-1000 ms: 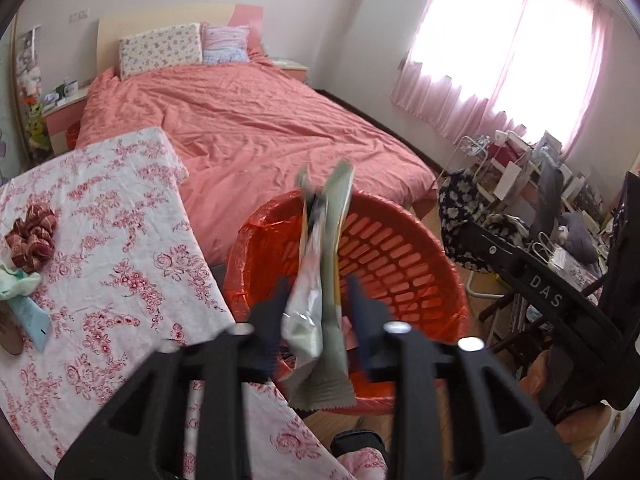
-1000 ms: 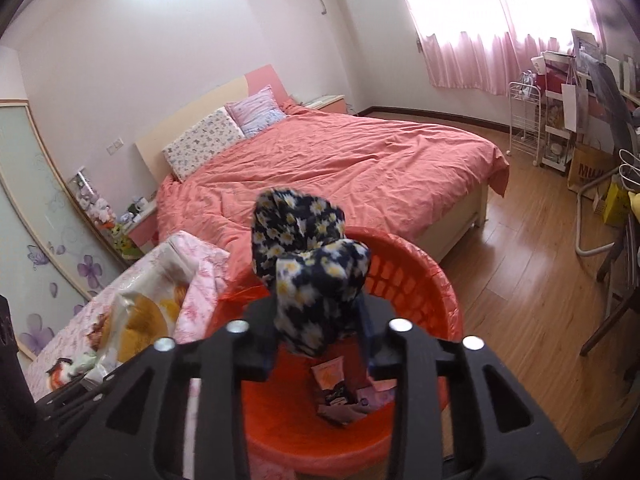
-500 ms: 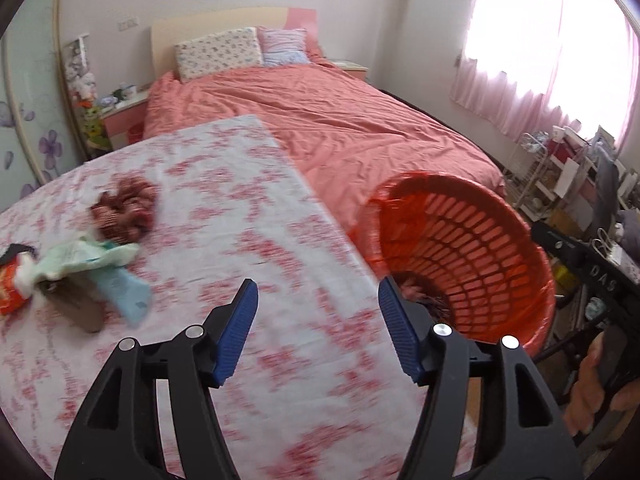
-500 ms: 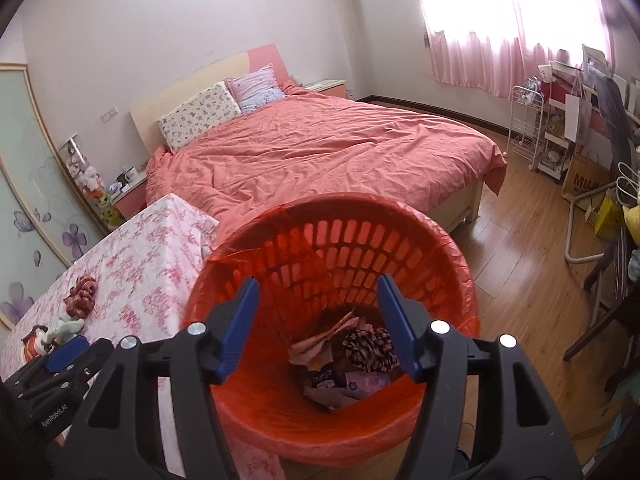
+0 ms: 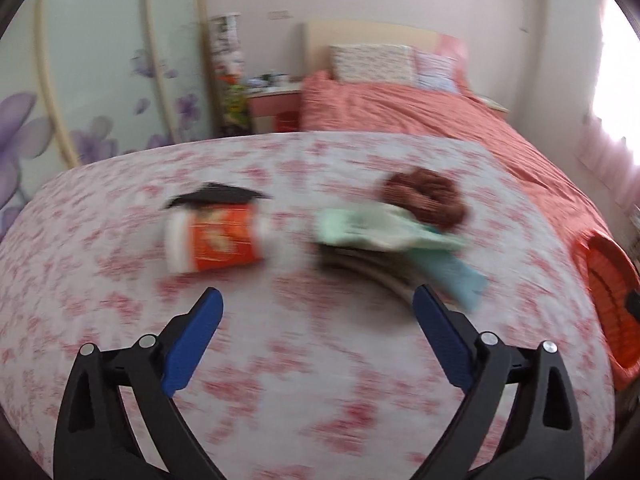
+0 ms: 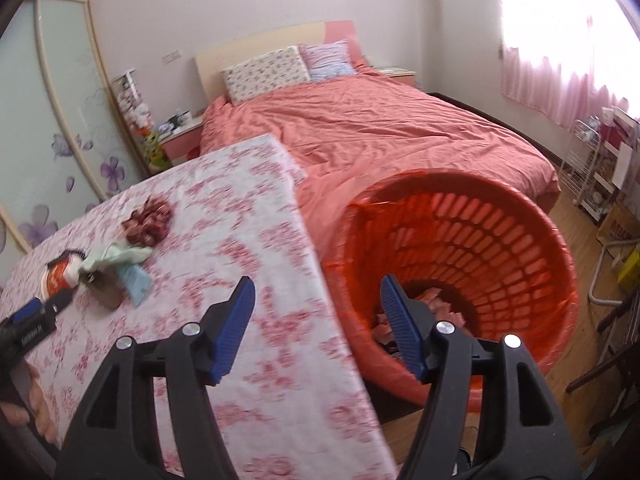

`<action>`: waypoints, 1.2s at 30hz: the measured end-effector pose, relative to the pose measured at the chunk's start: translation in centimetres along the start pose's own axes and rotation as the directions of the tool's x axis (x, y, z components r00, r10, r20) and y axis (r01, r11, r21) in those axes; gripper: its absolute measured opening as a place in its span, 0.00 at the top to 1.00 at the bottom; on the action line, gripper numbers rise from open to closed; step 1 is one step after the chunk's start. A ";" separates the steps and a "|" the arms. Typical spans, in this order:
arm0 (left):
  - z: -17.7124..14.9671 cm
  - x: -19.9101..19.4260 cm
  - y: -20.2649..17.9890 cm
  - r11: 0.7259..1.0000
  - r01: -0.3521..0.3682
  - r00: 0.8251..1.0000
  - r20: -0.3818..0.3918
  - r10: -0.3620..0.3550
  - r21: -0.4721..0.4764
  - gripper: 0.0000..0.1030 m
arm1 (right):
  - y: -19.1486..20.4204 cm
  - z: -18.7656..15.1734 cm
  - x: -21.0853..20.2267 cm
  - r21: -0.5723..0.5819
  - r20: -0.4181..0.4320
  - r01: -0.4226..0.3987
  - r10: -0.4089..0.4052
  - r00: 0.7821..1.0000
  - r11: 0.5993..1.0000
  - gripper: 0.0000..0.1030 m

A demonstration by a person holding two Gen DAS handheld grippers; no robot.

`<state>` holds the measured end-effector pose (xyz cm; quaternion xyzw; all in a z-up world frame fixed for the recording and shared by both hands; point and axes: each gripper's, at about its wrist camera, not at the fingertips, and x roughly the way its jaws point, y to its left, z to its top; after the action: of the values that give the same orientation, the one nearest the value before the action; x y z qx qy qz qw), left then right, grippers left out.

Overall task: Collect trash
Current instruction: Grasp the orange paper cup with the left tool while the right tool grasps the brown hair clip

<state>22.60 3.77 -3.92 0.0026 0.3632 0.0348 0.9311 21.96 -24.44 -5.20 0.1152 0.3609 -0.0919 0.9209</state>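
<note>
both claws gape with nothing between them: left gripper [image 5: 316,300] faces the orange cup [image 5: 216,242] (blurred), right gripper [image 6: 318,286] hangs beside the red basket [image 6: 472,240].

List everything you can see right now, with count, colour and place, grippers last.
orange cup: 1, orange and white, on its side on the table, left of the pile
black piece: 1, black, just behind the cup; too blurred to identify
wrapper pile: several, mint green, light blue and brown, mid-table
scrunchie: 1, dark red, behind the pile
table: 1, pink floral cloth
basket: 1, orange, beside the table's edge, trash in its bottom
bed: 1, coral cover, two pillows
left gripper: open, over the table
right gripper: open, over the table edge and basket
</note>
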 end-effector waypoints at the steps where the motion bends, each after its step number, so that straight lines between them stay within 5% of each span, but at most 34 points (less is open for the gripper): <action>1: 0.3 0.6 1.3 0.999 -0.038 0.999 -0.006 0.038 -0.033 0.07 | 0.8 -0.1 0.2 -0.010 -0.006 -0.008 0.007 1.000 1.000 0.38; 5: 1.4 3.0 4.7 0.984 -0.096 0.995 -0.044 0.090 -0.151 0.04 | 4.4 -0.4 1.6 -0.054 -0.043 -0.042 0.040 0.998 0.998 0.38; 10: 2.1 5.3 5.6 0.977 -0.068 0.995 -0.087 0.051 -0.204 0.04 | 7.9 -0.8 3.0 -0.113 -0.079 -0.070 0.062 0.995 0.991 0.38; 19: 2.5 8.0 5.7 0.983 -0.111 0.987 -0.135 0.092 -0.148 0.04 | 11.6 -1.2 5.1 -0.160 -0.136 -0.111 0.089 0.987 0.981 0.38; 24: 1.9 7.9 7.1 0.987 -0.056 0.989 -0.143 0.034 -0.151 0.16 | 13.5 -1.5 5.6 -0.182 -0.163 -0.158 0.128 0.978 0.970 0.38; 36: -1.2 4.7 11.9 0.996 0.003 0.989 -0.148 -0.016 -0.089 0.16 | 20.4 -1.4 6.0 -0.242 -0.181 -0.290 0.250 0.951 0.926 0.40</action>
<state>24.47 15.97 -7.62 -0.0429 0.4298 0.0465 0.9007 30.52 -5.06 -7.39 0.0457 0.4175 0.0939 0.9026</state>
